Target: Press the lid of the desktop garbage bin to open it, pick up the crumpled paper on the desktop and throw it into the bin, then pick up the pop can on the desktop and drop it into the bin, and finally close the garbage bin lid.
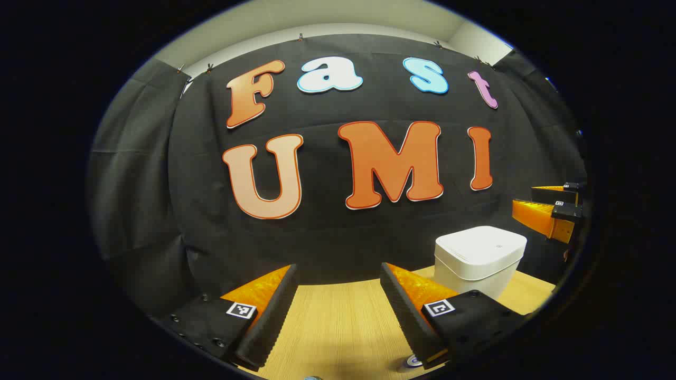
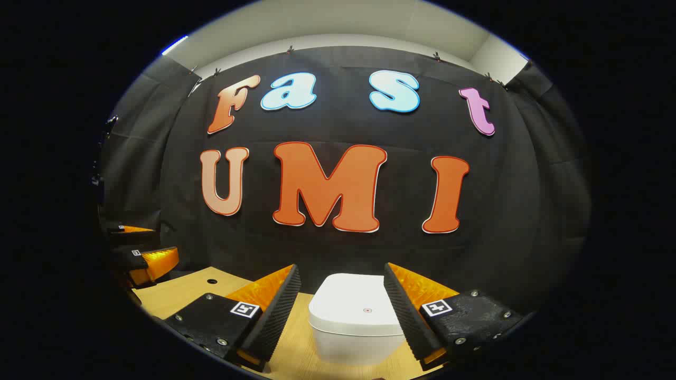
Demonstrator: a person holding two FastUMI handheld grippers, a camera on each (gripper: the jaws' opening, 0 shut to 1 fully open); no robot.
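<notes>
Table [image 1: 338, 316] wooden, bare ahead of left gripper [image 1: 338, 301]. White bin [image 2: 359, 316] on table, lid down, framed between fingers of right gripper [image 2: 340, 303]. Both grippers: fingers apart, gripping nothing, above table.

A white garbage bin [image 2: 360, 316] with 1 tiny red dot on its lid sits on a pale wood-grain desktop [image 1: 338, 327], plain black cloth [image 2: 528, 211] behind at 12 o'clock, off-white wall [image 1: 317, 16] above.
</notes>
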